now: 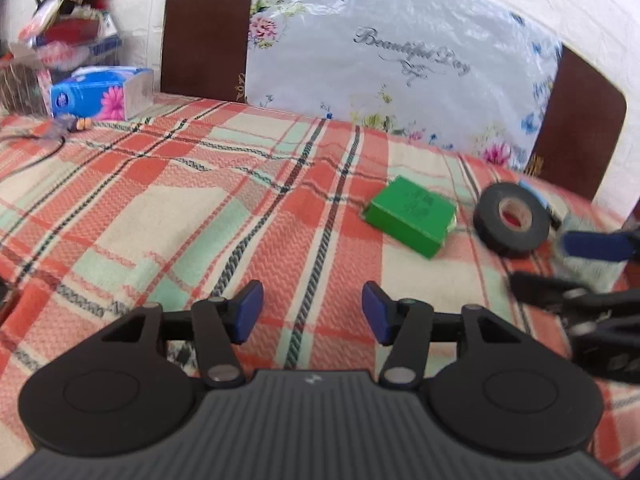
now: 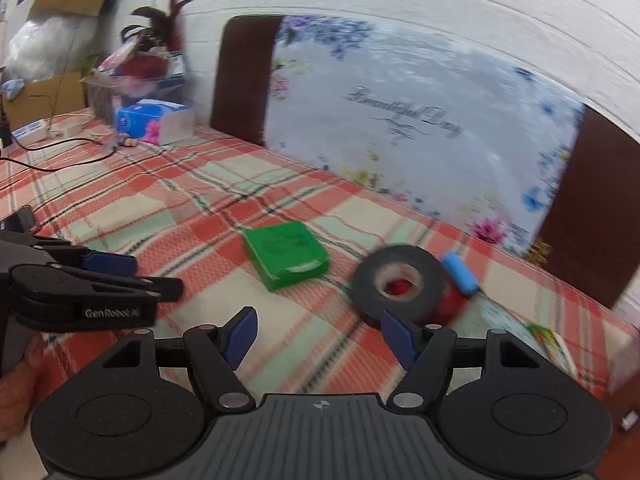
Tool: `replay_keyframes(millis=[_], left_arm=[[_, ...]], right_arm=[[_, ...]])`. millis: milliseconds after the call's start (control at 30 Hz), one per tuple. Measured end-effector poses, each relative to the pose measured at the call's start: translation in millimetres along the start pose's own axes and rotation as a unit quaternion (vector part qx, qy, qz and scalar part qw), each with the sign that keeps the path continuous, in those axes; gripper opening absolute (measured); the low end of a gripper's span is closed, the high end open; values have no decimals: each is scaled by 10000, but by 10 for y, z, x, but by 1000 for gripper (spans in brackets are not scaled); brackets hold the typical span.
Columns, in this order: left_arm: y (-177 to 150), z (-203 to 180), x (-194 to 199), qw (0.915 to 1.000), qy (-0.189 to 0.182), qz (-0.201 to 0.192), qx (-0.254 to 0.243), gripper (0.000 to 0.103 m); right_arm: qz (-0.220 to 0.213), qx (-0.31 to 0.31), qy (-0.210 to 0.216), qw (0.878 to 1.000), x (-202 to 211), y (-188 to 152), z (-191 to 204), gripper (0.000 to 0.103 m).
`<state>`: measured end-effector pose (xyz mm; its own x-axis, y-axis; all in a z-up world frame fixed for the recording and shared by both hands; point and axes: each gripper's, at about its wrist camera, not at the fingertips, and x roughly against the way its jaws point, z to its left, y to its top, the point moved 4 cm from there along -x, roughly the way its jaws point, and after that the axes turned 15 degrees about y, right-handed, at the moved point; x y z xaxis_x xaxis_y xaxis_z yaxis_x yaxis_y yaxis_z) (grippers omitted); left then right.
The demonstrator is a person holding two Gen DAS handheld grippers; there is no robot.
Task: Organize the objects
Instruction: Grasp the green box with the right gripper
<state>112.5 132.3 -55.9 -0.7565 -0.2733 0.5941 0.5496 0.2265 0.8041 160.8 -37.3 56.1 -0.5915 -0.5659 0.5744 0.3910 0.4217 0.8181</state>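
Observation:
A green box (image 1: 410, 215) lies on the plaid tablecloth, ahead and right of my open, empty left gripper (image 1: 312, 310). A black tape roll (image 1: 512, 220) lies just right of it, with a blue cylinder (image 1: 534, 194) behind. In the right wrist view the green box (image 2: 286, 255), the tape roll (image 2: 398, 286) and the blue cylinder (image 2: 460, 272) lie ahead of my open, empty right gripper (image 2: 318, 334). The tape roll is nearest its right finger. The right gripper also shows at the right edge of the left wrist view (image 1: 576, 264). The left gripper shows at the left of the right wrist view (image 2: 132, 272).
A blue tissue pack (image 1: 102, 94) and a cluttered pile (image 1: 64, 28) stand at the table's far left. Two brown chair backs (image 1: 204, 28) and a floral wrapped cushion (image 1: 400, 56) line the far edge. A black cable (image 2: 52, 152) and cardboard boxes (image 2: 44, 92) are at far left.

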Motion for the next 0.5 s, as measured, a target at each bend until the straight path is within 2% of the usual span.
replay_keyframes(millis=[133, 200, 233, 300, 400, 433, 500], left_arm=[[89, 207, -193, 9985, -177, 57, 518, 57], [92, 279, -232, 9959, -370, 50, 828, 57], [86, 287, -237, 9952, -411, 37, 885, 57], [80, 263, -226, 9955, -405, -15, 861, 57], [79, 233, -225, 9962, -369, -69, 783, 58], [81, 238, -231, 9963, -367, -76, 768, 58], [82, 239, -239, 9965, -361, -85, 744, 59]], right_arm=[[3, 423, 227, 9988, -311, 161, 104, 68], [-28, 718, 244, 9971, -464, 247, 106, 74], [-32, 866, 240, 9959, -540, 277, 100, 82], [22, 1097, 248, 9937, -686, 298, 55, 84], [320, 1084, 422, 9927, -916, 240, -33, 76], [225, 974, 509, 9937, -932, 219, -57, 76], [171, 647, 757, 9949, -904, 207, -94, 63]])
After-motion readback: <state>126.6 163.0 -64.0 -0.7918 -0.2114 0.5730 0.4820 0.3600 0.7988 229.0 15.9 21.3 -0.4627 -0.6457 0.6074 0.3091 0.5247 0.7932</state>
